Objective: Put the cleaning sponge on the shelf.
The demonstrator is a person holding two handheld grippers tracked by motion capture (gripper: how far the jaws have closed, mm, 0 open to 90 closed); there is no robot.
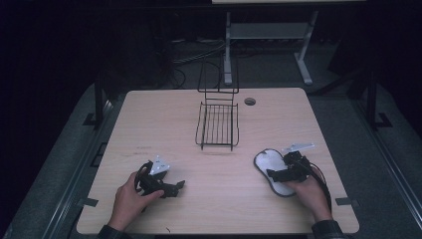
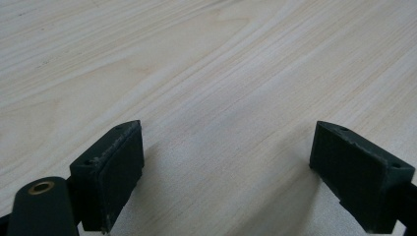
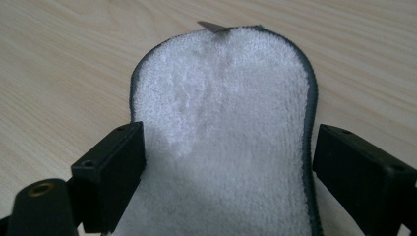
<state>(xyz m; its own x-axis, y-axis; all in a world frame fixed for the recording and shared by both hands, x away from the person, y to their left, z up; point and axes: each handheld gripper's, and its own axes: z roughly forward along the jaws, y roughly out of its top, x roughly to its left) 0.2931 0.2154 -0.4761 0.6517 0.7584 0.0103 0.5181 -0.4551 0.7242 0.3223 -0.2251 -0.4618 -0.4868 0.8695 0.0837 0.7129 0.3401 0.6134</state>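
Right hand-held gripper [image 3: 228, 172] straddles, jaws spread, the white terry dark-edged insole-shaped pad [image 3: 226, 132] near the tabletop's [image 1: 164, 124] right edge; left hand-held gripper [image 2: 226, 167] released.

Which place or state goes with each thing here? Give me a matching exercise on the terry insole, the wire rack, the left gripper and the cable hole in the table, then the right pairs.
Things:
1. white terry insole
2. black wire rack
3. left gripper
4. cable hole

Places or states:
A. at the table's far edge, right of the rack
B. open over bare wood, nothing between the jaws
C. flat on the table between the right gripper's open jaws
D. standing at the middle of the table's far half

Pairs: 1-C, 2-D, 3-B, 4-A
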